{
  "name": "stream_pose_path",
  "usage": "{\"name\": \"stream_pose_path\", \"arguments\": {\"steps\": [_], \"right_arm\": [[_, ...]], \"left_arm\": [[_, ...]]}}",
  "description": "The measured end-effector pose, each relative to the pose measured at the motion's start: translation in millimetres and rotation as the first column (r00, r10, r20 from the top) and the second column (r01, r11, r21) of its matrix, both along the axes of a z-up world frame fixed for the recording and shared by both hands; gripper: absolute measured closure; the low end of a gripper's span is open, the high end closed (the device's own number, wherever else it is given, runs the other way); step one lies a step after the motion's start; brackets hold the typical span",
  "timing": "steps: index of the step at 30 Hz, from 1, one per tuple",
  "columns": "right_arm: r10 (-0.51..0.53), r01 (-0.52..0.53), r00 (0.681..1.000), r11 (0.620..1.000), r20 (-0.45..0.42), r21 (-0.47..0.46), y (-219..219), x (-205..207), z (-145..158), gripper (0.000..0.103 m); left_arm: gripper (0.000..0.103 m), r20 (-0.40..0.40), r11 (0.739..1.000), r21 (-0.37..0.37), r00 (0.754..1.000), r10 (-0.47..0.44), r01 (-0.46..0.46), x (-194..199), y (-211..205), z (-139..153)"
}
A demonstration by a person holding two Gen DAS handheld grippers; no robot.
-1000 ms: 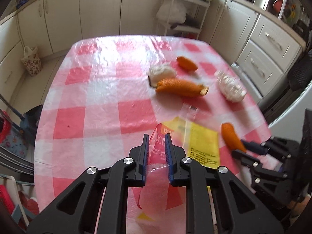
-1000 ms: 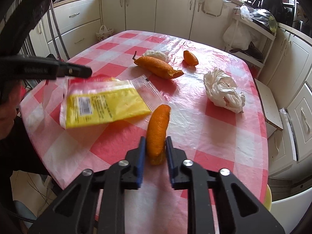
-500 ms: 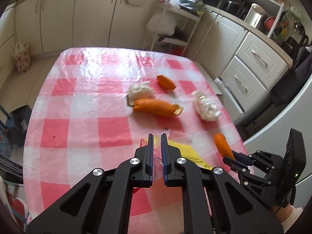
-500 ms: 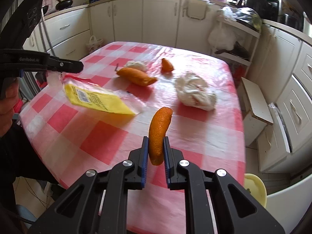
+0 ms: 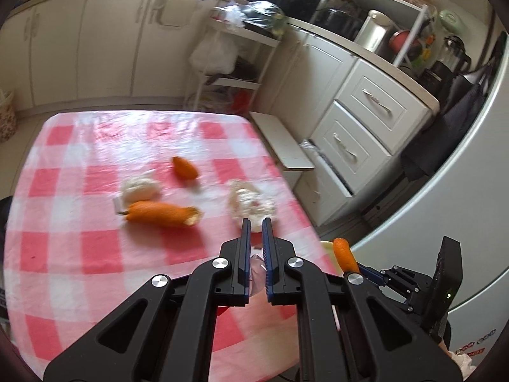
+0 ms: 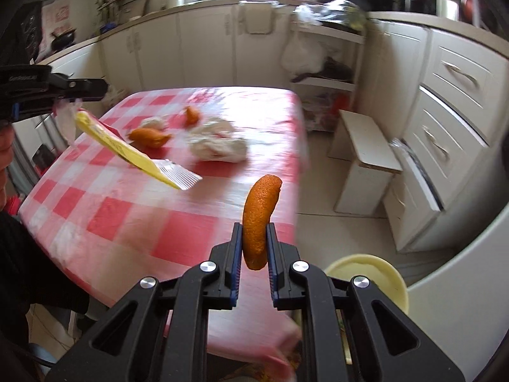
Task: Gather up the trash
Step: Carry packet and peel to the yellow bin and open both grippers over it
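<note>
Two tools are in play, each clenched on one piece of trash and held up off the table (image 6: 133,222). The left tool (image 5: 256,222) pinches the clear end of a yellow wrapper (image 6: 127,151), which hangs slanting in the air over the near left part of the red-and-white checked cloth; in the left wrist view only a bit of clear film (image 5: 257,269) shows between its fingers. The right tool (image 6: 254,227) grips one curved orange peel (image 6: 259,219) by its lower half, the upper end sticking up past the fingertips, out beyond the table's near right edge. The same peel (image 5: 345,254) shows in the left wrist view, low on the right beside the table edge.

Four pieces of trash lie on the table: one long orange peel (image 5: 160,213) with a pale inside showing at its right end, one small orange peel (image 5: 184,168) farther back, one white crumpled wad (image 5: 140,189) touching the long peel's left end, and one larger crumpled white tissue (image 5: 251,203) near the right edge.

One pale yellow round bin (image 6: 366,273) stands on the floor below the right tool. One low white stool (image 6: 366,149) stands beside the drawers on the right.
</note>
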State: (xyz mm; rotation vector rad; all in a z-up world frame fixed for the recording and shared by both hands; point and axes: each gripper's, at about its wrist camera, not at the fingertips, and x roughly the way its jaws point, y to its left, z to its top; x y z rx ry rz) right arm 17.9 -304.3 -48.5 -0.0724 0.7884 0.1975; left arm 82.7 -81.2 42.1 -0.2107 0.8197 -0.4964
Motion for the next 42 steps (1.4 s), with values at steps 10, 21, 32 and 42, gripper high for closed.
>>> {"name": "stream_pose_path", "arguments": {"steps": [10,21,32,42], "right_arm": [[-0.176,0.179,0.977,0.984,-0.121,0.013,-79,8,-20,0.088],[-0.248,0.253,0.949,0.967,-0.196,0.003,-115,17,-55,0.086],[-0.359,0.363,0.92,0.932,-0.16,-0.005,-143,-3,-47,0.065],[-0.434,0.438,0.898,0.898,-0.078,0.042,-163,-20,-30,0.064]], "left_arm": [[0.095,-0.009,0.995,-0.023,0.995,-0.096,0.096,4,-91,8],[0.095,-0.057,0.986,-0.005,0.985,-0.165,0.165,15,-173,-13],[0.095,-0.124,0.979,0.036,0.973,-0.196,0.202,24,-235,-50],[0.095,-0.208,0.966,0.102,0.954,-0.214,0.239,27,-298,-104]]}}
